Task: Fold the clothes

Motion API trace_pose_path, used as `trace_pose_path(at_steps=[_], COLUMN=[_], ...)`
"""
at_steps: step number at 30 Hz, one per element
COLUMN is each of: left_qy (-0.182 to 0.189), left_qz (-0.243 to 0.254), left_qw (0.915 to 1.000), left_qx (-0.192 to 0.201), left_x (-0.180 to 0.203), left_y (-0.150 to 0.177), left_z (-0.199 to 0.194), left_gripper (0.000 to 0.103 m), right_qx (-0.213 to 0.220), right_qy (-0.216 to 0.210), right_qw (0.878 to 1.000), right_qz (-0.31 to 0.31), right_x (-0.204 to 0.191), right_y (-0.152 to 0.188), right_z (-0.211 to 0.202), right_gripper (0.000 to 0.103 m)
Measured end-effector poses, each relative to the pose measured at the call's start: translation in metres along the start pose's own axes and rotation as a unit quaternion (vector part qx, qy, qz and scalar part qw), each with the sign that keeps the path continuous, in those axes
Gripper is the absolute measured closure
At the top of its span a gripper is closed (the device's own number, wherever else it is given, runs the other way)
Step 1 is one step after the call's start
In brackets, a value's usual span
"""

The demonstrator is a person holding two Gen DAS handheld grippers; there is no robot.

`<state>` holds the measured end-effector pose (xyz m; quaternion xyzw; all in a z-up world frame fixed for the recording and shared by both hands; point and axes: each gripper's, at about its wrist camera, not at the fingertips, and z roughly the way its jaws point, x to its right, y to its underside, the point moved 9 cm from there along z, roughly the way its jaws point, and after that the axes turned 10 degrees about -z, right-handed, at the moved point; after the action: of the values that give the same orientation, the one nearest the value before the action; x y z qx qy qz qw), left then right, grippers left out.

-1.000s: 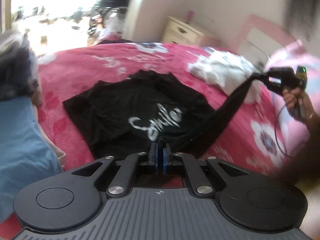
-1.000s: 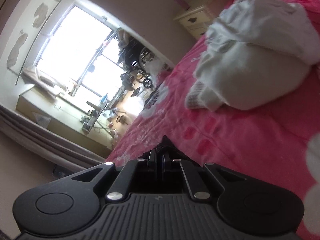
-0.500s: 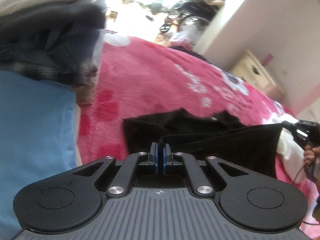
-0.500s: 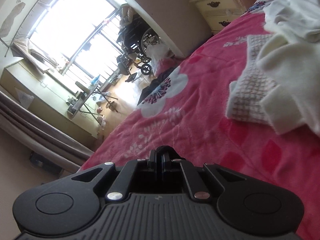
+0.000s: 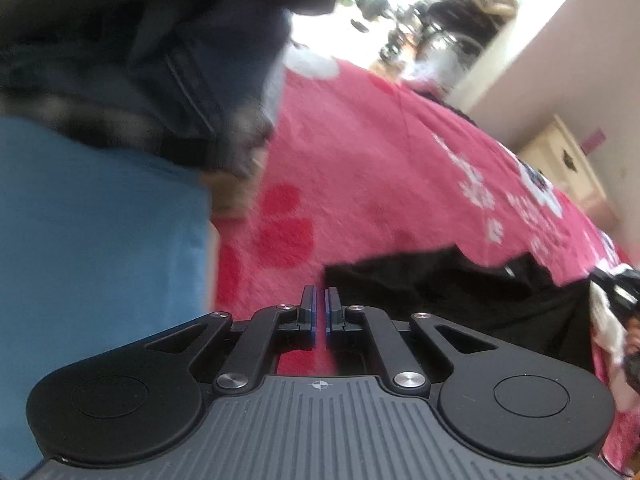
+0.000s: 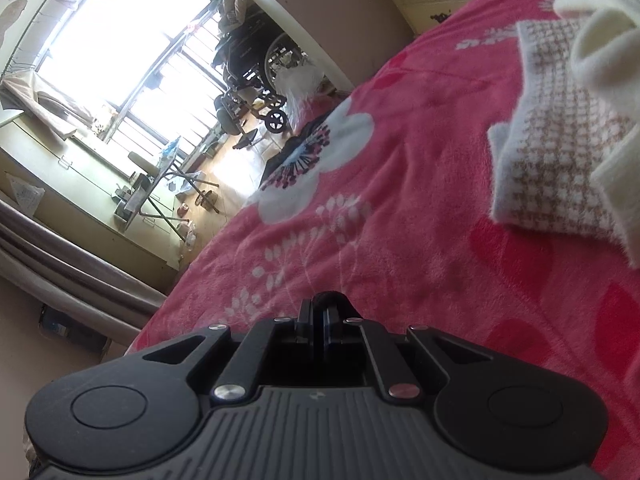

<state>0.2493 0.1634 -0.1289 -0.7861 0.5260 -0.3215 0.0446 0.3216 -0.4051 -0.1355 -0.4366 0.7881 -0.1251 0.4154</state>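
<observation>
**Black shirt down on the pink blanket, both your grippers pinched tight**

Black shirt [image 5: 460, 284] is lying low on the pink flowered blanket [image 5: 380, 152], spreading right from your left gripper [image 5: 320, 300]. Its jaws are together, but I can't tell if cloth is caught in them. Your right gripper [image 6: 325, 308] is clamped on a bunched bit of black fabric. A stack of folded clothes [image 5: 132, 60] sits left (blue one at the bottom), and a white checked garment [image 6: 560, 140] lies far right.
</observation>
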Motion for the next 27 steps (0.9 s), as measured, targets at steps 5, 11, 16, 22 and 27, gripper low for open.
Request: trace_pose_path(at_steps=[5, 11, 16, 22, 27], left_qy=[0.02, 0.007, -0.022, -0.049, -0.048], left_qz=[0.078, 0.175, 0.275, 0.292, 0.275], left_qw=[0.9966, 0.9844, 0.9613, 0.9549, 0.9603], left_qx=[-0.015, -0.01, 0.01, 0.025, 0.006], left_x=[0.025, 0.05, 0.063, 0.061, 0.054], left_y=[0.014, 0.032, 0.044, 0.042, 0.04], left_z=[0.002, 0.016, 0.026, 0.03, 0.032], left_gripper=[0.088, 0.083, 0.083, 0.083, 0.069], right_qx=[-0.006, -0.009, -0.007, -0.006, -0.008], right_qy=[-0.006, -0.01, -0.014, -0.018, -0.021], right_qw=[1.0, 1.0, 1.0, 1.0, 1.0], right_qz=[0.011, 0.018, 0.017, 0.014, 0.014], right_x=[0.004, 0.009, 0.006, 0.003, 0.002], right_y=[0.003, 0.004, 0.003, 0.003, 0.004], right_z=[0.004, 0.003, 0.002, 0.001, 0.001], right_gripper=[0.098, 0.098, 0.098, 0.098, 0.098])
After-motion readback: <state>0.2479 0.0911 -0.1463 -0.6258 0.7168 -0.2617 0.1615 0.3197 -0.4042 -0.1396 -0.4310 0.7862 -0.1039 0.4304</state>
